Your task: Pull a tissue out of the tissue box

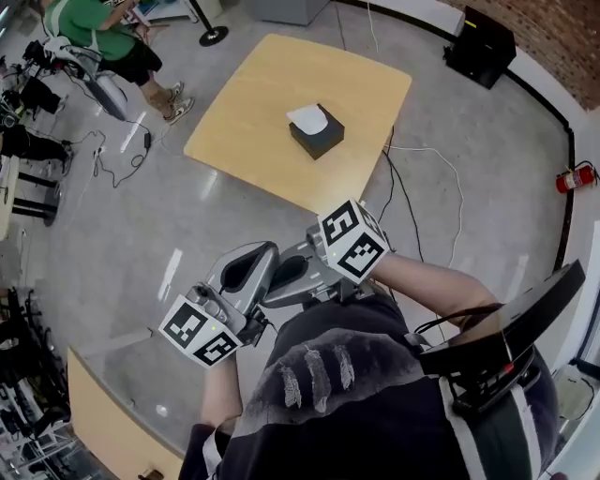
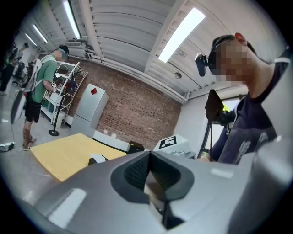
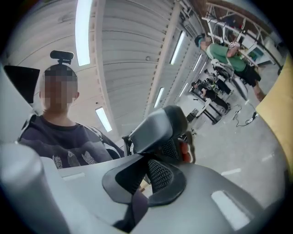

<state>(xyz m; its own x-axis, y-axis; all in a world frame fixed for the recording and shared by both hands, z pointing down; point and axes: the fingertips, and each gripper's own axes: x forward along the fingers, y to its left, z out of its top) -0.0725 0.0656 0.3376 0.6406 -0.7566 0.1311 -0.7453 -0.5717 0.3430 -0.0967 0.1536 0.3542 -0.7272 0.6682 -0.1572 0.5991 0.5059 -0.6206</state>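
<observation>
A black tissue box [image 1: 316, 133] with a white tissue [image 1: 308, 118] sticking out of its top stands on a light wooden table [image 1: 253, 103], far ahead of both grippers. My left gripper [image 1: 271, 251] and right gripper [image 1: 269, 298] are held close to the person's body, tips crossing each other. Both are shut with nothing between the jaws. In the left gripper view the shut left gripper [image 2: 149, 154] points toward the table [image 2: 64, 155], where the tissue box [image 2: 96, 160] shows small. The right gripper view has the shut right gripper [image 3: 146, 160] facing the left gripper's body [image 3: 160, 125].
A person in a green shirt [image 1: 94, 28] stands at the far left beside equipment racks [image 1: 28, 141]. Cables [image 1: 422, 169] run over the grey floor right of the table. A red fire extinguisher [image 1: 574, 176] lies by the right wall. Another wooden table corner [image 1: 108, 422] is at lower left.
</observation>
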